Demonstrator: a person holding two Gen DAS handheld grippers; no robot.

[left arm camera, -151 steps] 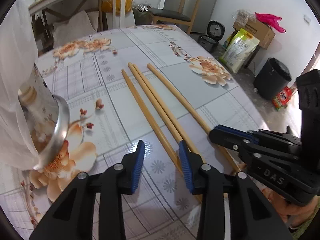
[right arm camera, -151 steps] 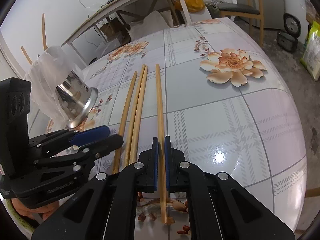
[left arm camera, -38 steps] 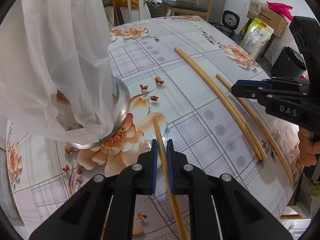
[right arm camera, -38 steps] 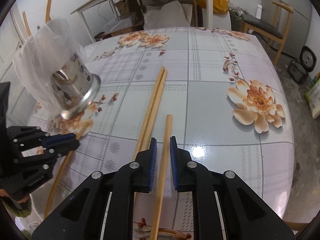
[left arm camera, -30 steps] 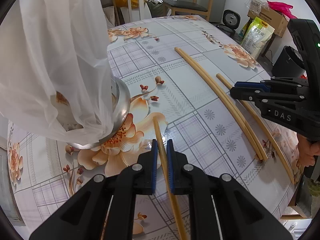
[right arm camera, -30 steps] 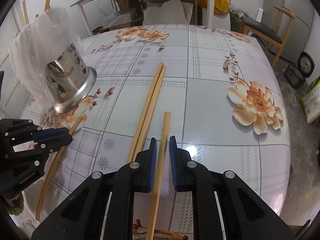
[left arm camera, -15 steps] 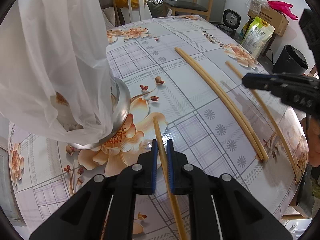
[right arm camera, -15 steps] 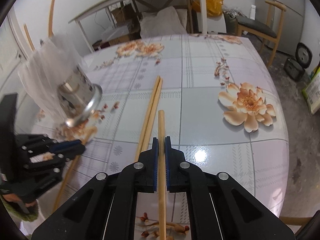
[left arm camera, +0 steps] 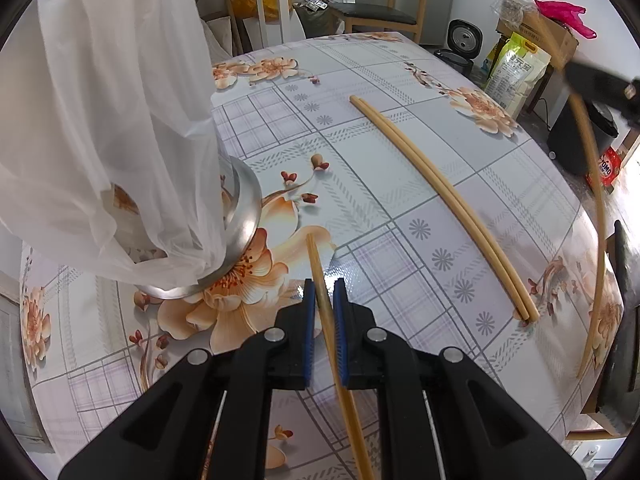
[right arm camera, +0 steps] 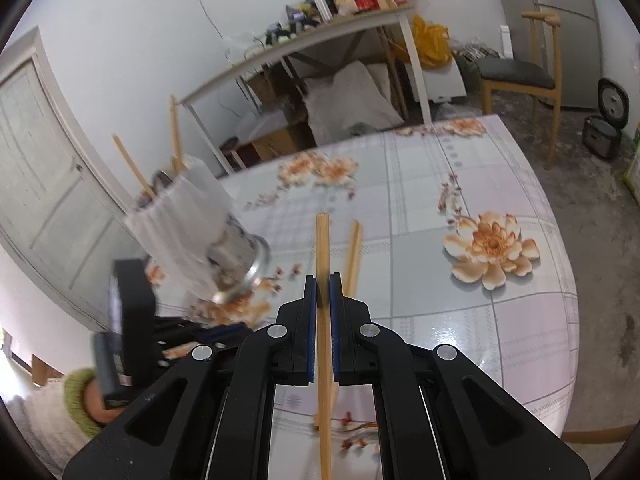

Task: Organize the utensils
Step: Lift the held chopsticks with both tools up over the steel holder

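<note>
Two chopsticks (left arm camera: 444, 208) lay side by side on the floral table (left arm camera: 380, 76). My left gripper (left arm camera: 322, 300) pinched one chopstick (left arm camera: 320, 276) beside the bag-draped metal holder (left arm camera: 240, 216); my right gripper (right arm camera: 322, 294) clamped another chopstick (right arm camera: 322, 240) above the table.

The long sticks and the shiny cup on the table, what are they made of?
The chopsticks look like bamboo or light wood: pale tan, matte, with no shine. The utensil holder looks like polished steel: its rim is silvery and mirrors the table's flower print. The white cover draped around it seems thin plastic or mesh, since light passes through.
</note>
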